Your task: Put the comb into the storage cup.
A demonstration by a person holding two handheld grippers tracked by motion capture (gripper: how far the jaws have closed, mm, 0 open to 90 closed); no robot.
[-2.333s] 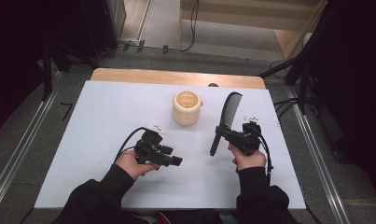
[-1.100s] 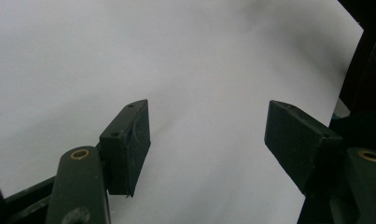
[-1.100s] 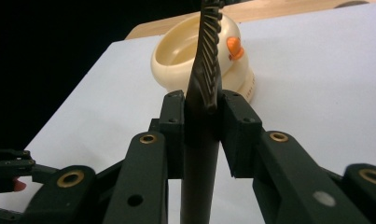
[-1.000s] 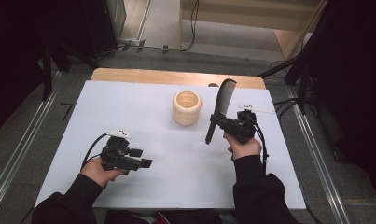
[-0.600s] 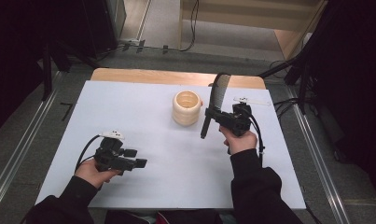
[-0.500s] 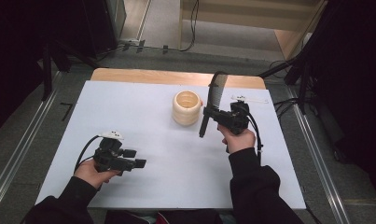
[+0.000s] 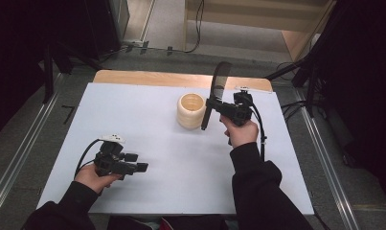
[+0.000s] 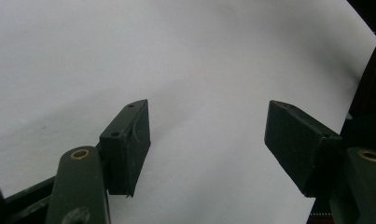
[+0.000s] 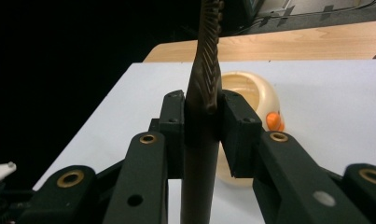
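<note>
Step in hand, I'd say: carrying comb (image 7: 218, 91) to cup (image 7: 191, 110). Right claw (image 7: 210, 104) clamps comb upright, at cup's 3 o'clock, off the counter (image 7: 147, 129). Left claw (image 7: 139, 167) wide, empty, at 7 o'clock; next needs comb's low end over the rim, then lower.

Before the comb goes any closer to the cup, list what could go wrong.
1. The right gripper pinches the long dark comb low on its handle, so it could pivot between the jaws.
2. The comb's lower end hangs beside the cream ribbed cup; a swing might knock the cup over.
</note>
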